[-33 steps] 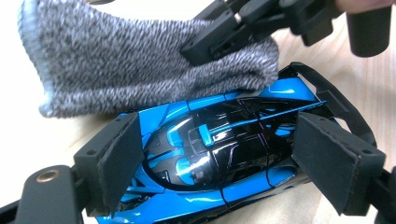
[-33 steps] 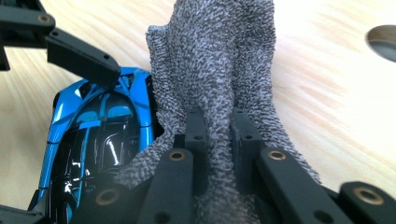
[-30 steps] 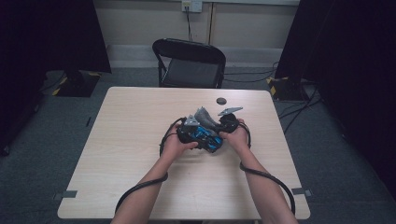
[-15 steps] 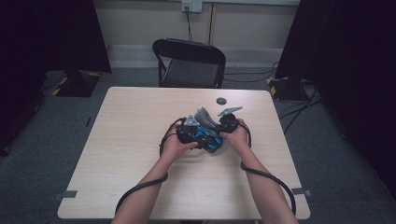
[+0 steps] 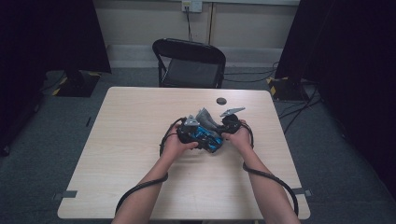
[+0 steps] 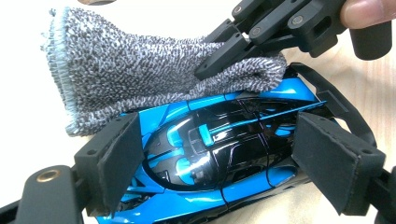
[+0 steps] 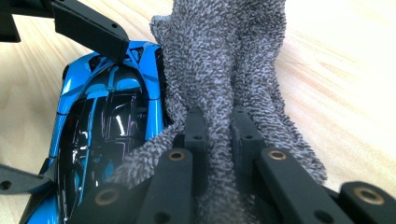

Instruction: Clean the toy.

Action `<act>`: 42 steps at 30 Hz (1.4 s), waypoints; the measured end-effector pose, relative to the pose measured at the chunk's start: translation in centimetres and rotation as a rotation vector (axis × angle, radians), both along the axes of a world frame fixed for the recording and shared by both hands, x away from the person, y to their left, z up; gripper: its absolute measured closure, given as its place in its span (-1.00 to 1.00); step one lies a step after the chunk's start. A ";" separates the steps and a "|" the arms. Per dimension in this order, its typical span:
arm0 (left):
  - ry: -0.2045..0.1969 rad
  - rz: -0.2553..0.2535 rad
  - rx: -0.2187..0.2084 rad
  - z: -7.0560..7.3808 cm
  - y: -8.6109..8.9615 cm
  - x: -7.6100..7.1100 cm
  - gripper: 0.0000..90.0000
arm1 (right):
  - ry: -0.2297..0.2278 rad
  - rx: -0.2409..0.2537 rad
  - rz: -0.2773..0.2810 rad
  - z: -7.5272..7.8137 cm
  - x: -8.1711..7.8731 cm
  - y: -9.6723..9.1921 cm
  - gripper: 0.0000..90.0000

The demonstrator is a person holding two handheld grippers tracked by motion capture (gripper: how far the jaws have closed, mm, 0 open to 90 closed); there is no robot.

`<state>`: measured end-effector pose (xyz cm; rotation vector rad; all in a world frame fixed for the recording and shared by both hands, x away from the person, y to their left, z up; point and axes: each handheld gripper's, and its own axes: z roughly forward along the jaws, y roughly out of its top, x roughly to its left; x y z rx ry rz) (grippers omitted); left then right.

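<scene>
My left gripper [image 6: 205, 154] clamps the blue and black toy car [image 6: 219, 158] across its body, one pad on each side, jaws wide but pressed to the car's flanks. The car sits on the light wood table [image 5: 140, 186], near the middle, between both hands. In the high view it shows as a blue patch [image 5: 205, 135] between my left hand [image 5: 175, 144] and right hand [image 5: 240, 137].

My right gripper [image 7: 218, 135] has its jaws closed tight on a grey terry cloth [image 7: 224, 60], a fold pinched between the pads. The cloth lies against one long edge of the car, touching the bodywork, rest of it spreading onto the table. In the left gripper view the cloth [image 6: 126, 79] drapes over the car's far side.

Small dark round object [image 5: 221, 101] sits on the table beyond the hands, apart from them. Black folding chair [image 5: 189, 63] behind the table.
</scene>
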<state>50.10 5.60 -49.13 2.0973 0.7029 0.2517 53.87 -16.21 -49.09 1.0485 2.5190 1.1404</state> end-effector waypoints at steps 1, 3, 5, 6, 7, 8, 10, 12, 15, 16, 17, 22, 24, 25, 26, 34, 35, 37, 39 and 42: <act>0.000 -0.001 0.000 0.0 0.0 0.0 -0.64 | 0.000 0.000 0.001 0.0 0.0 0.0 0.79; 0.000 -0.001 0.000 0.0 0.0 0.0 -0.64 | 0.002 -0.004 0.003 0.1 -0.1 -0.2 0.78; 0.000 0.001 0.001 0.0 0.0 0.0 -0.64 | 0.001 -0.007 0.004 0.1 -0.2 -0.3 0.79; -0.001 0.000 0.001 0.0 0.0 0.0 -0.64 | 0.003 -0.006 0.003 0.1 -0.2 -0.4 0.79; -0.004 0.000 -0.001 0.0 0.0 0.0 -0.64 | 0.004 -0.004 0.004 0.1 -0.3 -0.5 0.79; -0.003 0.001 -0.003 0.0 0.0 0.0 -0.64 | 0.003 -0.003 0.004 0.1 -0.3 -0.6 0.79; -0.006 0.001 0.000 0.0 0.0 0.0 -0.64 | 0.003 -0.002 0.004 0.1 -0.5 -0.8 0.79; -0.002 0.002 -0.002 0.0 0.0 0.0 -0.64 | 0.000 -0.006 0.004 0.1 -0.6 -0.9 0.78; -0.001 0.001 0.000 0.0 0.0 0.0 -0.64 | 0.001 -0.006 0.004 0.2 -0.7 -1.2 0.79; -0.002 0.001 -0.001 0.0 0.0 0.0 -0.64 | 0.002 -0.007 0.006 0.2 -0.8 -1.3 0.78; -0.002 0.001 -0.001 0.0 0.0 0.0 -0.64 | 0.000 -0.008 0.008 0.2 -0.8 -1.4 0.78; -0.003 -0.002 0.001 0.0 0.0 0.0 -0.64 | -0.003 -0.008 0.009 0.2 -1.1 -1.7 0.78; -0.002 -0.002 0.000 0.0 0.0 0.0 -0.64 | -0.006 -0.011 0.010 0.2 -1.2 -2.0 0.78; -0.003 -0.002 0.001 0.0 0.0 0.0 -0.64 | -0.008 -0.011 0.011 0.2 -1.3 -2.1 0.78; -0.003 -0.002 0.000 0.0 0.0 0.0 -0.64 | -0.008 -0.013 0.013 0.2 -1.4 -2.2 0.78; -0.002 -0.001 0.003 0.0 0.0 0.0 -0.64 | -0.010 -0.015 0.017 0.3 -1.8 -3.0 0.78; -0.002 -0.001 0.003 0.0 0.0 0.0 -0.64 | -0.011 -0.013 0.016 0.3 -1.9 -3.1 0.78; -0.003 0.000 0.003 0.0 0.0 -0.1 -0.64 | -0.009 -0.013 0.017 0.3 -2.0 -3.2 0.78; -0.003 -0.001 0.000 0.0 0.0 0.0 -0.64 | -0.013 -0.012 0.017 0.3 -2.3 -3.6 0.78; 0.000 0.001 0.003 0.0 0.0 -0.1 -0.64 | -0.014 -0.013 0.017 0.3 -2.7 -4.0 0.78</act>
